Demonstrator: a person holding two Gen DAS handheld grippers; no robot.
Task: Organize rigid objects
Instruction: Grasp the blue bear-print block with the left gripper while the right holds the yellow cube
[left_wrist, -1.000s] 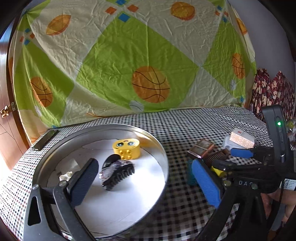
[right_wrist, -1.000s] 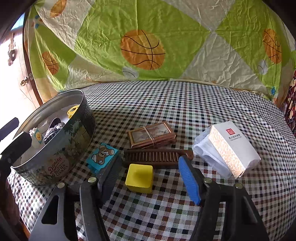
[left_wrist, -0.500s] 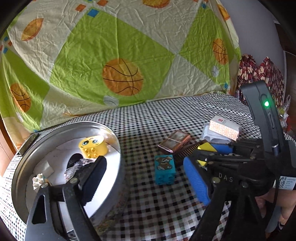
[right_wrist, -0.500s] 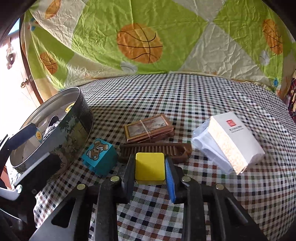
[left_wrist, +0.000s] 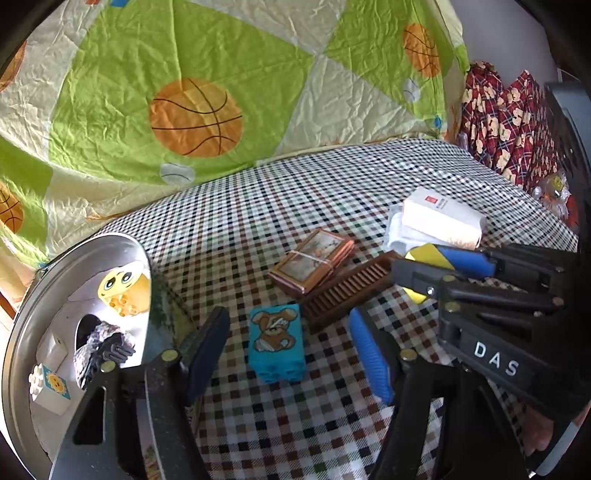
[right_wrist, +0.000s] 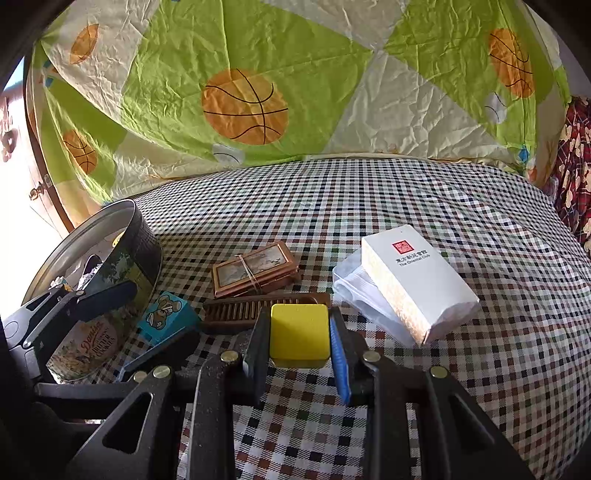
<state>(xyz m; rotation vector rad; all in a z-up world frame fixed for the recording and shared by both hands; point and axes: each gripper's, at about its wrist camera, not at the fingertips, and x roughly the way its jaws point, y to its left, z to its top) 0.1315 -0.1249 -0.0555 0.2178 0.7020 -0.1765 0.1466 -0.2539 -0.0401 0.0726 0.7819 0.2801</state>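
Right claw (right_wrist: 299, 334) clamped on yellow block (right_wrist: 299, 334), pads pressing both sides, block over checkered surface (right_wrist: 369, 192) just in front of brown comb (right_wrist: 236, 310). Left claw (left_wrist: 288, 354) jaws closing, blue bear block (left_wrist: 275, 341) between them on surface, pads not touching it. Cookie tin (left_wrist: 22, 332) at left holds yellow face brick (left_wrist: 123, 288), hair clip (left_wrist: 107, 349), white sun block (left_wrist: 51, 384). Framed tiles (right_wrist: 255, 267) and white box (right_wrist: 417, 280) behind comb.

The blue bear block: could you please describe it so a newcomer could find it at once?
Start at the round cookie tin on the checked tablecloth. Just beside its wall lies the blue bear block, in front of the brown comb. It alone is turquoise with a cartoon bear.
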